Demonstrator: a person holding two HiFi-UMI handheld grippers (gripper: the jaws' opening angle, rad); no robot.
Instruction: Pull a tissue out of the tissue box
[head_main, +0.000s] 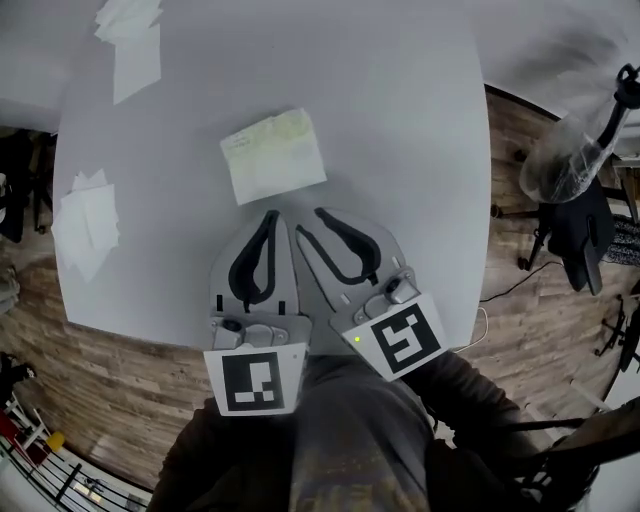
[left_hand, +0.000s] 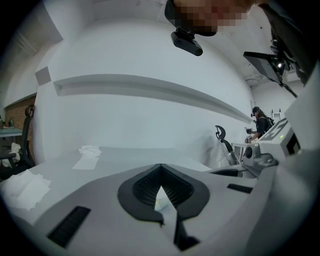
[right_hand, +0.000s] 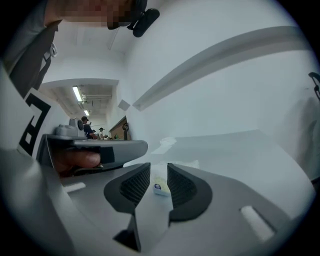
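The tissue box (head_main: 273, 155), a flat pale pack with a yellowish top, lies near the middle of the white table (head_main: 400, 120). Both grippers hover side by side over the table's near edge, pointing at the pack and a short way from it. My left gripper (head_main: 272, 214) has its fingertips together with nothing held; in its own view the left gripper (left_hand: 160, 166) shows a sliver of the pack (left_hand: 161, 197) through the gap behind the tips. My right gripper (head_main: 310, 221) stands open. In its own view the right gripper (right_hand: 158, 167) frames the pack (right_hand: 161, 186) beyond its empty jaws.
Loose tissues lie at the table's far left corner (head_main: 130, 40) and along its left edge (head_main: 88, 220). A dark chair (head_main: 585, 235) and a plastic-wrapped object (head_main: 562, 160) stand on the wooden floor to the right. Other people work in the background.
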